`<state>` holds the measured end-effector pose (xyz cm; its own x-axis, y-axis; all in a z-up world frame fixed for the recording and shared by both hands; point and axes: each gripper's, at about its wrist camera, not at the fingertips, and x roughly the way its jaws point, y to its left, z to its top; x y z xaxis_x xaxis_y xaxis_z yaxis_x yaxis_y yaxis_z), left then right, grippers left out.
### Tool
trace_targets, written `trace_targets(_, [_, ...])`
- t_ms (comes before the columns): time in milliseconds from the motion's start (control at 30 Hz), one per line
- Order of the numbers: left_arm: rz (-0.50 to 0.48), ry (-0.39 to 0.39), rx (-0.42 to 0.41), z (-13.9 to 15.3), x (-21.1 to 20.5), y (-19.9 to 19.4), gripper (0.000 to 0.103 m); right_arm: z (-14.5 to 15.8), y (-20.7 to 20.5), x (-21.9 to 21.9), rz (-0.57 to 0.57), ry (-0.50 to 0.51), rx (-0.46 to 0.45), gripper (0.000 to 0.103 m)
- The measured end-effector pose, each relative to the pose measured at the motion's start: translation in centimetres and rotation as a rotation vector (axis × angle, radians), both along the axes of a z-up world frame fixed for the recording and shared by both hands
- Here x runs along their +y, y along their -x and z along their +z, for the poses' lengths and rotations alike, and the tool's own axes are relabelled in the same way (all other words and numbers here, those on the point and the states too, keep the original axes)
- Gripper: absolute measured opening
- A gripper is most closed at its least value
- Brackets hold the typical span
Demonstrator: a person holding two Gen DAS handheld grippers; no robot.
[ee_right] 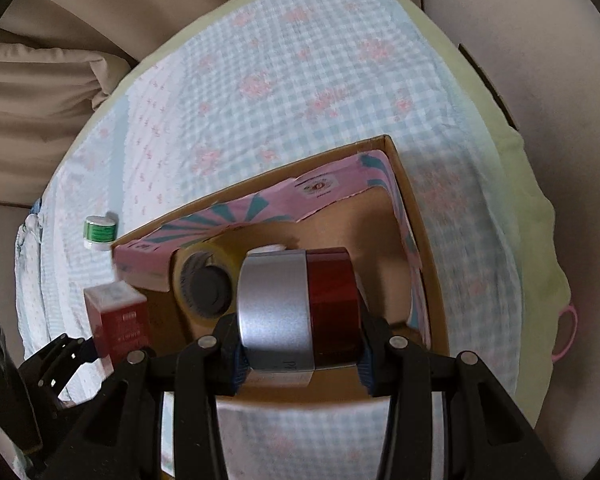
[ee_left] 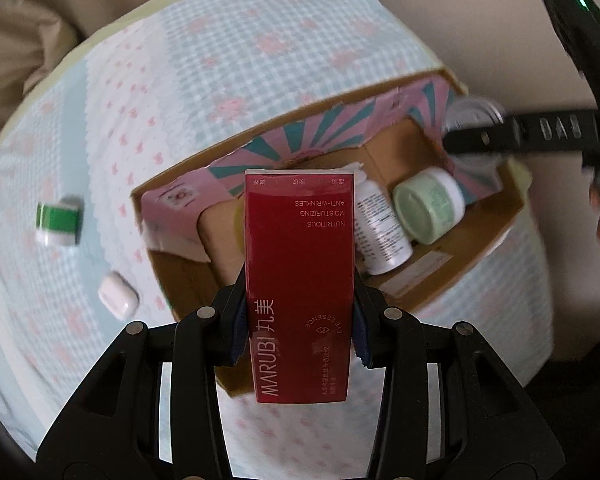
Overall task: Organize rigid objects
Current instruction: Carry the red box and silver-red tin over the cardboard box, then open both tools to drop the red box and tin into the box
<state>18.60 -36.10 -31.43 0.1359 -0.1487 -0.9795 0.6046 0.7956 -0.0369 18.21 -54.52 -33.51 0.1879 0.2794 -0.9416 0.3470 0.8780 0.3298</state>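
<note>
My left gripper [ee_left: 299, 330] is shut on a tall red Marubi box [ee_left: 300, 272] and holds it over the near edge of an open cardboard box [ee_left: 496, 236]. In that box lie a white bottle [ee_left: 378, 228] and a pale green jar [ee_left: 426, 206]. My right gripper [ee_right: 300, 354] is shut on a silver and red jar [ee_right: 298, 304] over the same cardboard box [ee_right: 424, 240], where a tape roll [ee_right: 206, 284] lies. The red box [ee_right: 118, 316] and left gripper [ee_right: 66, 350] show at the left of the right wrist view. The right gripper [ee_left: 516, 138] with the jar [ee_left: 474, 114] shows blurred at the right of the left wrist view.
A green-banded small jar [ee_left: 57, 219] and a white earbud case [ee_left: 117, 294] lie on the checked cloth [ee_left: 260, 60] left of the box. The jar also shows in the right wrist view [ee_right: 99, 232]. A pink ring [ee_right: 566, 334] hangs at the table's right edge.
</note>
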Motion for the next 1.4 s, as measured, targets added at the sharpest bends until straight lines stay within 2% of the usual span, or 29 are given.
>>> trace_targets(167, [-0.128,-0.103,-0.050,-2.3,-1.3,0.6,0.038,-2.6,-1.7,-0.3,0.031,0.010,0.014,0.039])
trace_targets(367, [-0.212,-0.145,-0.072,-3.7,-1.5,1.8,0.038,-4.4,-2.8,0.1,0.065,0.020,0.035,0.039])
trace_targets(500, [-0.213,-0.162,-0.071,-4.1,-1.6,1.7,0.040,-5.2,-3.3,0.8,0.103,0.038,0.044,0.040])
trace_targets(533, [-0.208,-0.164,-0.066,-4.1,-1.6,1.6,0.064,-5.3,-3.4,1.0,0.113,0.055,0.051,0.041])
trace_targets(567, [-0.204,-0.155,-0.062,-4.1,-1.5,1.5,0.102,-5.3,-3.5,1.2,0.122,0.075,0.048,0.048])
trace_targets(633, [-0.199,-0.113,-0.070,-3.5,-1.3,1.5,0.103,-4.7,-3.5,1.5,0.139,0.076,0.020,0.069])
trace_targets(667, [-0.190,-0.098,-0.065,-3.4,-1.1,1.4,0.103,-4.4,-3.6,1.7,0.152,0.090,0.013,0.101])
trace_targets(800, [-0.177,-0.099,-0.064,-3.5,-0.5,1.1,0.103,-3.6,-3.6,2.7,0.215,0.141,-0.015,0.103])
trace_targets(1033, [-0.175,-0.089,-0.070,-3.4,-0.4,0.9,0.103,-2.7,-3.5,2.7,0.179,0.109,-0.034,0.103])
trace_targets(1200, [-0.171,-0.083,-0.079,-2.2,-0.2,1.4,0.103,-1.5,-3.1,3.1,0.186,0.131,-0.044,0.103])
trace_targets(1400, [-0.132,-0.063,-0.106,0.7,0.9,2.0,0.103,0.8,-2.1,3.3,0.179,0.163,-0.073,0.103])
